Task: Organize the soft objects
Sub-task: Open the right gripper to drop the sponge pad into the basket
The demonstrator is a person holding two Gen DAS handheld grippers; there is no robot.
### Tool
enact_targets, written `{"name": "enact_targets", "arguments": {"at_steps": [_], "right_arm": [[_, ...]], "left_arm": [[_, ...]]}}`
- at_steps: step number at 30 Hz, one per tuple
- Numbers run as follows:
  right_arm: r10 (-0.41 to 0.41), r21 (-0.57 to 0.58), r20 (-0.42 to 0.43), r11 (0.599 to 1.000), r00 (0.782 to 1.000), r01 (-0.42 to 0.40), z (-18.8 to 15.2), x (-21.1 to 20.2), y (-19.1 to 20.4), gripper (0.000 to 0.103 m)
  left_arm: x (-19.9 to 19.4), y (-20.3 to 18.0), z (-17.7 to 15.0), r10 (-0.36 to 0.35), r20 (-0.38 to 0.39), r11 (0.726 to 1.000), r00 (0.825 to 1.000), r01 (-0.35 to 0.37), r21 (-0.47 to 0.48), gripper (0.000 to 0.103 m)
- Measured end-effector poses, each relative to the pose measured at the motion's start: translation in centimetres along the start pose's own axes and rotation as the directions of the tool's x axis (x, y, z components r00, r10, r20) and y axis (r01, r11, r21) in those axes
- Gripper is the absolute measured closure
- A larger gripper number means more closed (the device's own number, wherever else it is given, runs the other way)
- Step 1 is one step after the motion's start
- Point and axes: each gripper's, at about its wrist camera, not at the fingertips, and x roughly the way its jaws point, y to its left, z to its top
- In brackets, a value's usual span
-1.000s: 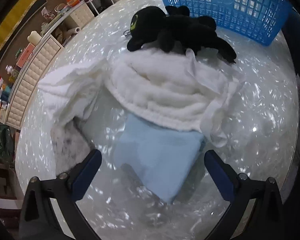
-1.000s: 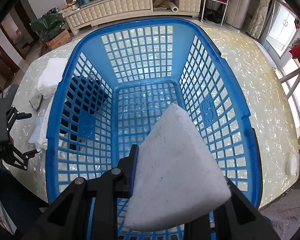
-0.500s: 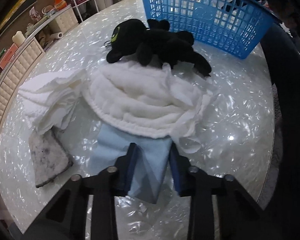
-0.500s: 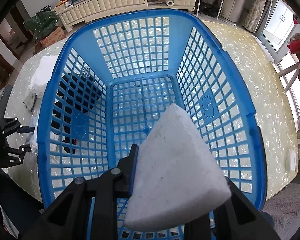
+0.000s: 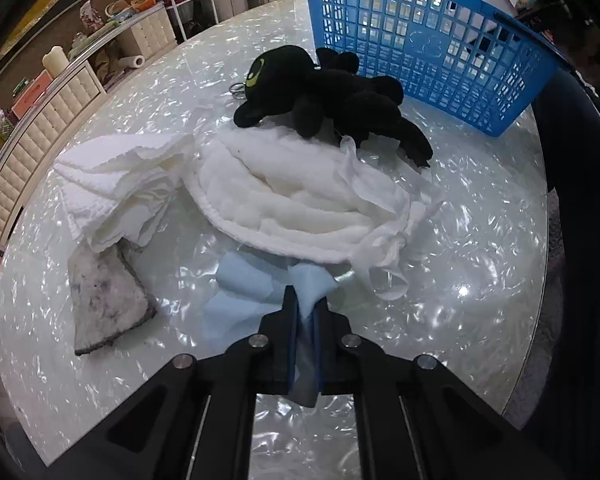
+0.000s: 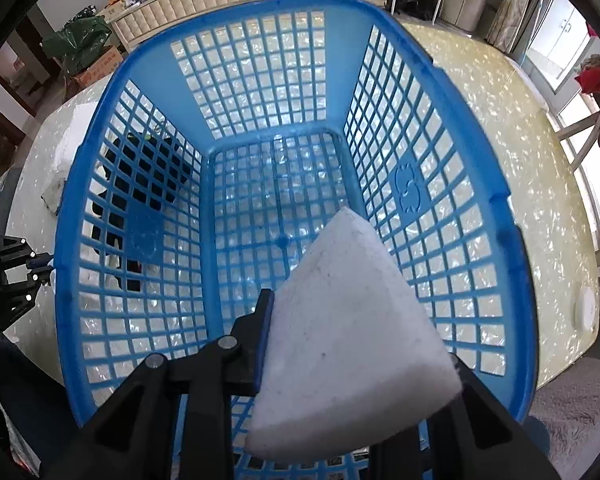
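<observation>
A thin, pale blue square of soft cloth (image 5: 240,304) lies crumpled on the glossy, pearl-white marbled desk (image 5: 480,260), with 1 fold pulled up and pinched tight between the black, blue-padded fingers of the left gripper (image 5: 305,320). Just beyond it sits a fluffy white quilted towel (image 5: 300,196) with a stitched rim, bunched into a mound. To its left lies a crinkled stack of white waffle-textured paper towel (image 5: 112,188), partly covering a flat, grey-stained wedge of sponge (image 5: 104,304). A black plush toy (image 5: 324,96) with a yellow-green eye rests on the towel's far edge, near the blue plastic lattice basket (image 5: 440,40).

In the right wrist view, the right gripper (image 6: 360,344) clamps a thick white triangular foam sponge (image 6: 348,340), speckled with dark dots, above the basket (image 6: 112,92). The basket holds nothing on its grid floor; the plush toy (image 6: 140,176) shows through its left wall.
</observation>
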Motion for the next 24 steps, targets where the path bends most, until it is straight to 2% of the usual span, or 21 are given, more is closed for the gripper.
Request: {"name": "enact_targets", "arguments": {"at_steps": [2, 4, 5, 6, 7, 11, 13, 15, 19, 24], "right_arm": [[-0.008, -0.010, -0.009, 1.000, 1.000, 0.007, -0.3, 0.1, 0.2, 0.074], [-0.020, -0.022, 0.002, 1.000, 1.000, 0.020, -0.4, -0.1, 0.5, 0.059], [-0.021, -0.024, 0.012, 0.999, 1.000, 0.021, -0.4, -0.3, 0.6, 0.045], [-0.021, -0.024, 0.026, 0.999, 0.999, 0.021, -0.5, -0.6, 0.7, 0.037], [-0.017, -0.026, 0.037, 1.000, 0.999, 0.018, -0.5, -1.0, 0.8, 0.035], [-0.027, -0.054, 0.071, 0.998, 0.997, 0.031, -0.7, -2.1, 1.4, 0.008], [-0.051, -0.062, 0.088, 0.996, 0.995, 0.056, -1.0, -2.6, 1.8, 0.005], [-0.039, -0.060, 0.103, 0.997, 0.994, 0.046, -1.4, -3.1, 2.0, 0.005], [-0.054, -0.065, 0.118, 0.996, 0.992, 0.062, -2.3, -3.7, 2.4, 0.005], [-0.053, -0.066, 0.125, 0.996, 0.991, 0.061, -2.3, -3.6, 3.5, 0.005]], "left_arm": [[-0.5, -0.2, 0.0, 0.016, 0.001, 1.000, 1.000, -0.016, -0.001, 0.098], [-0.7, 0.1, 0.0, 0.064, -0.020, 0.998, 0.998, -0.064, -0.017, 0.098], [-0.9, 0.1, -0.1, 0.083, -0.029, 0.996, 0.996, -0.084, -0.025, 0.098], [-1.3, 0.3, -0.3, 0.108, -0.035, 0.993, 0.993, -0.110, -0.043, 0.098], [-1.7, 0.5, -0.4, 0.112, -0.032, 0.992, 0.993, -0.114, -0.055, 0.098], [-3.9, 0.6, -1.3, 0.135, -0.004, 0.985, 0.991, -0.135, -0.110, 0.098], [-5.0, 0.6, -1.7, 0.182, 0.009, 0.973, 0.983, -0.179, -0.143, 0.098], [-6.2, 0.9, -2.0, 0.223, 0.023, 0.957, 0.975, -0.214, -0.196, 0.098], [-8.1, 1.1, -1.7, 0.249, 0.042, 0.937, 0.968, -0.230, -0.264, 0.097], [-10.3, 0.0, -0.8, 0.268, 0.072, 0.925, 0.961, -0.236, -0.297, 0.097]]}}
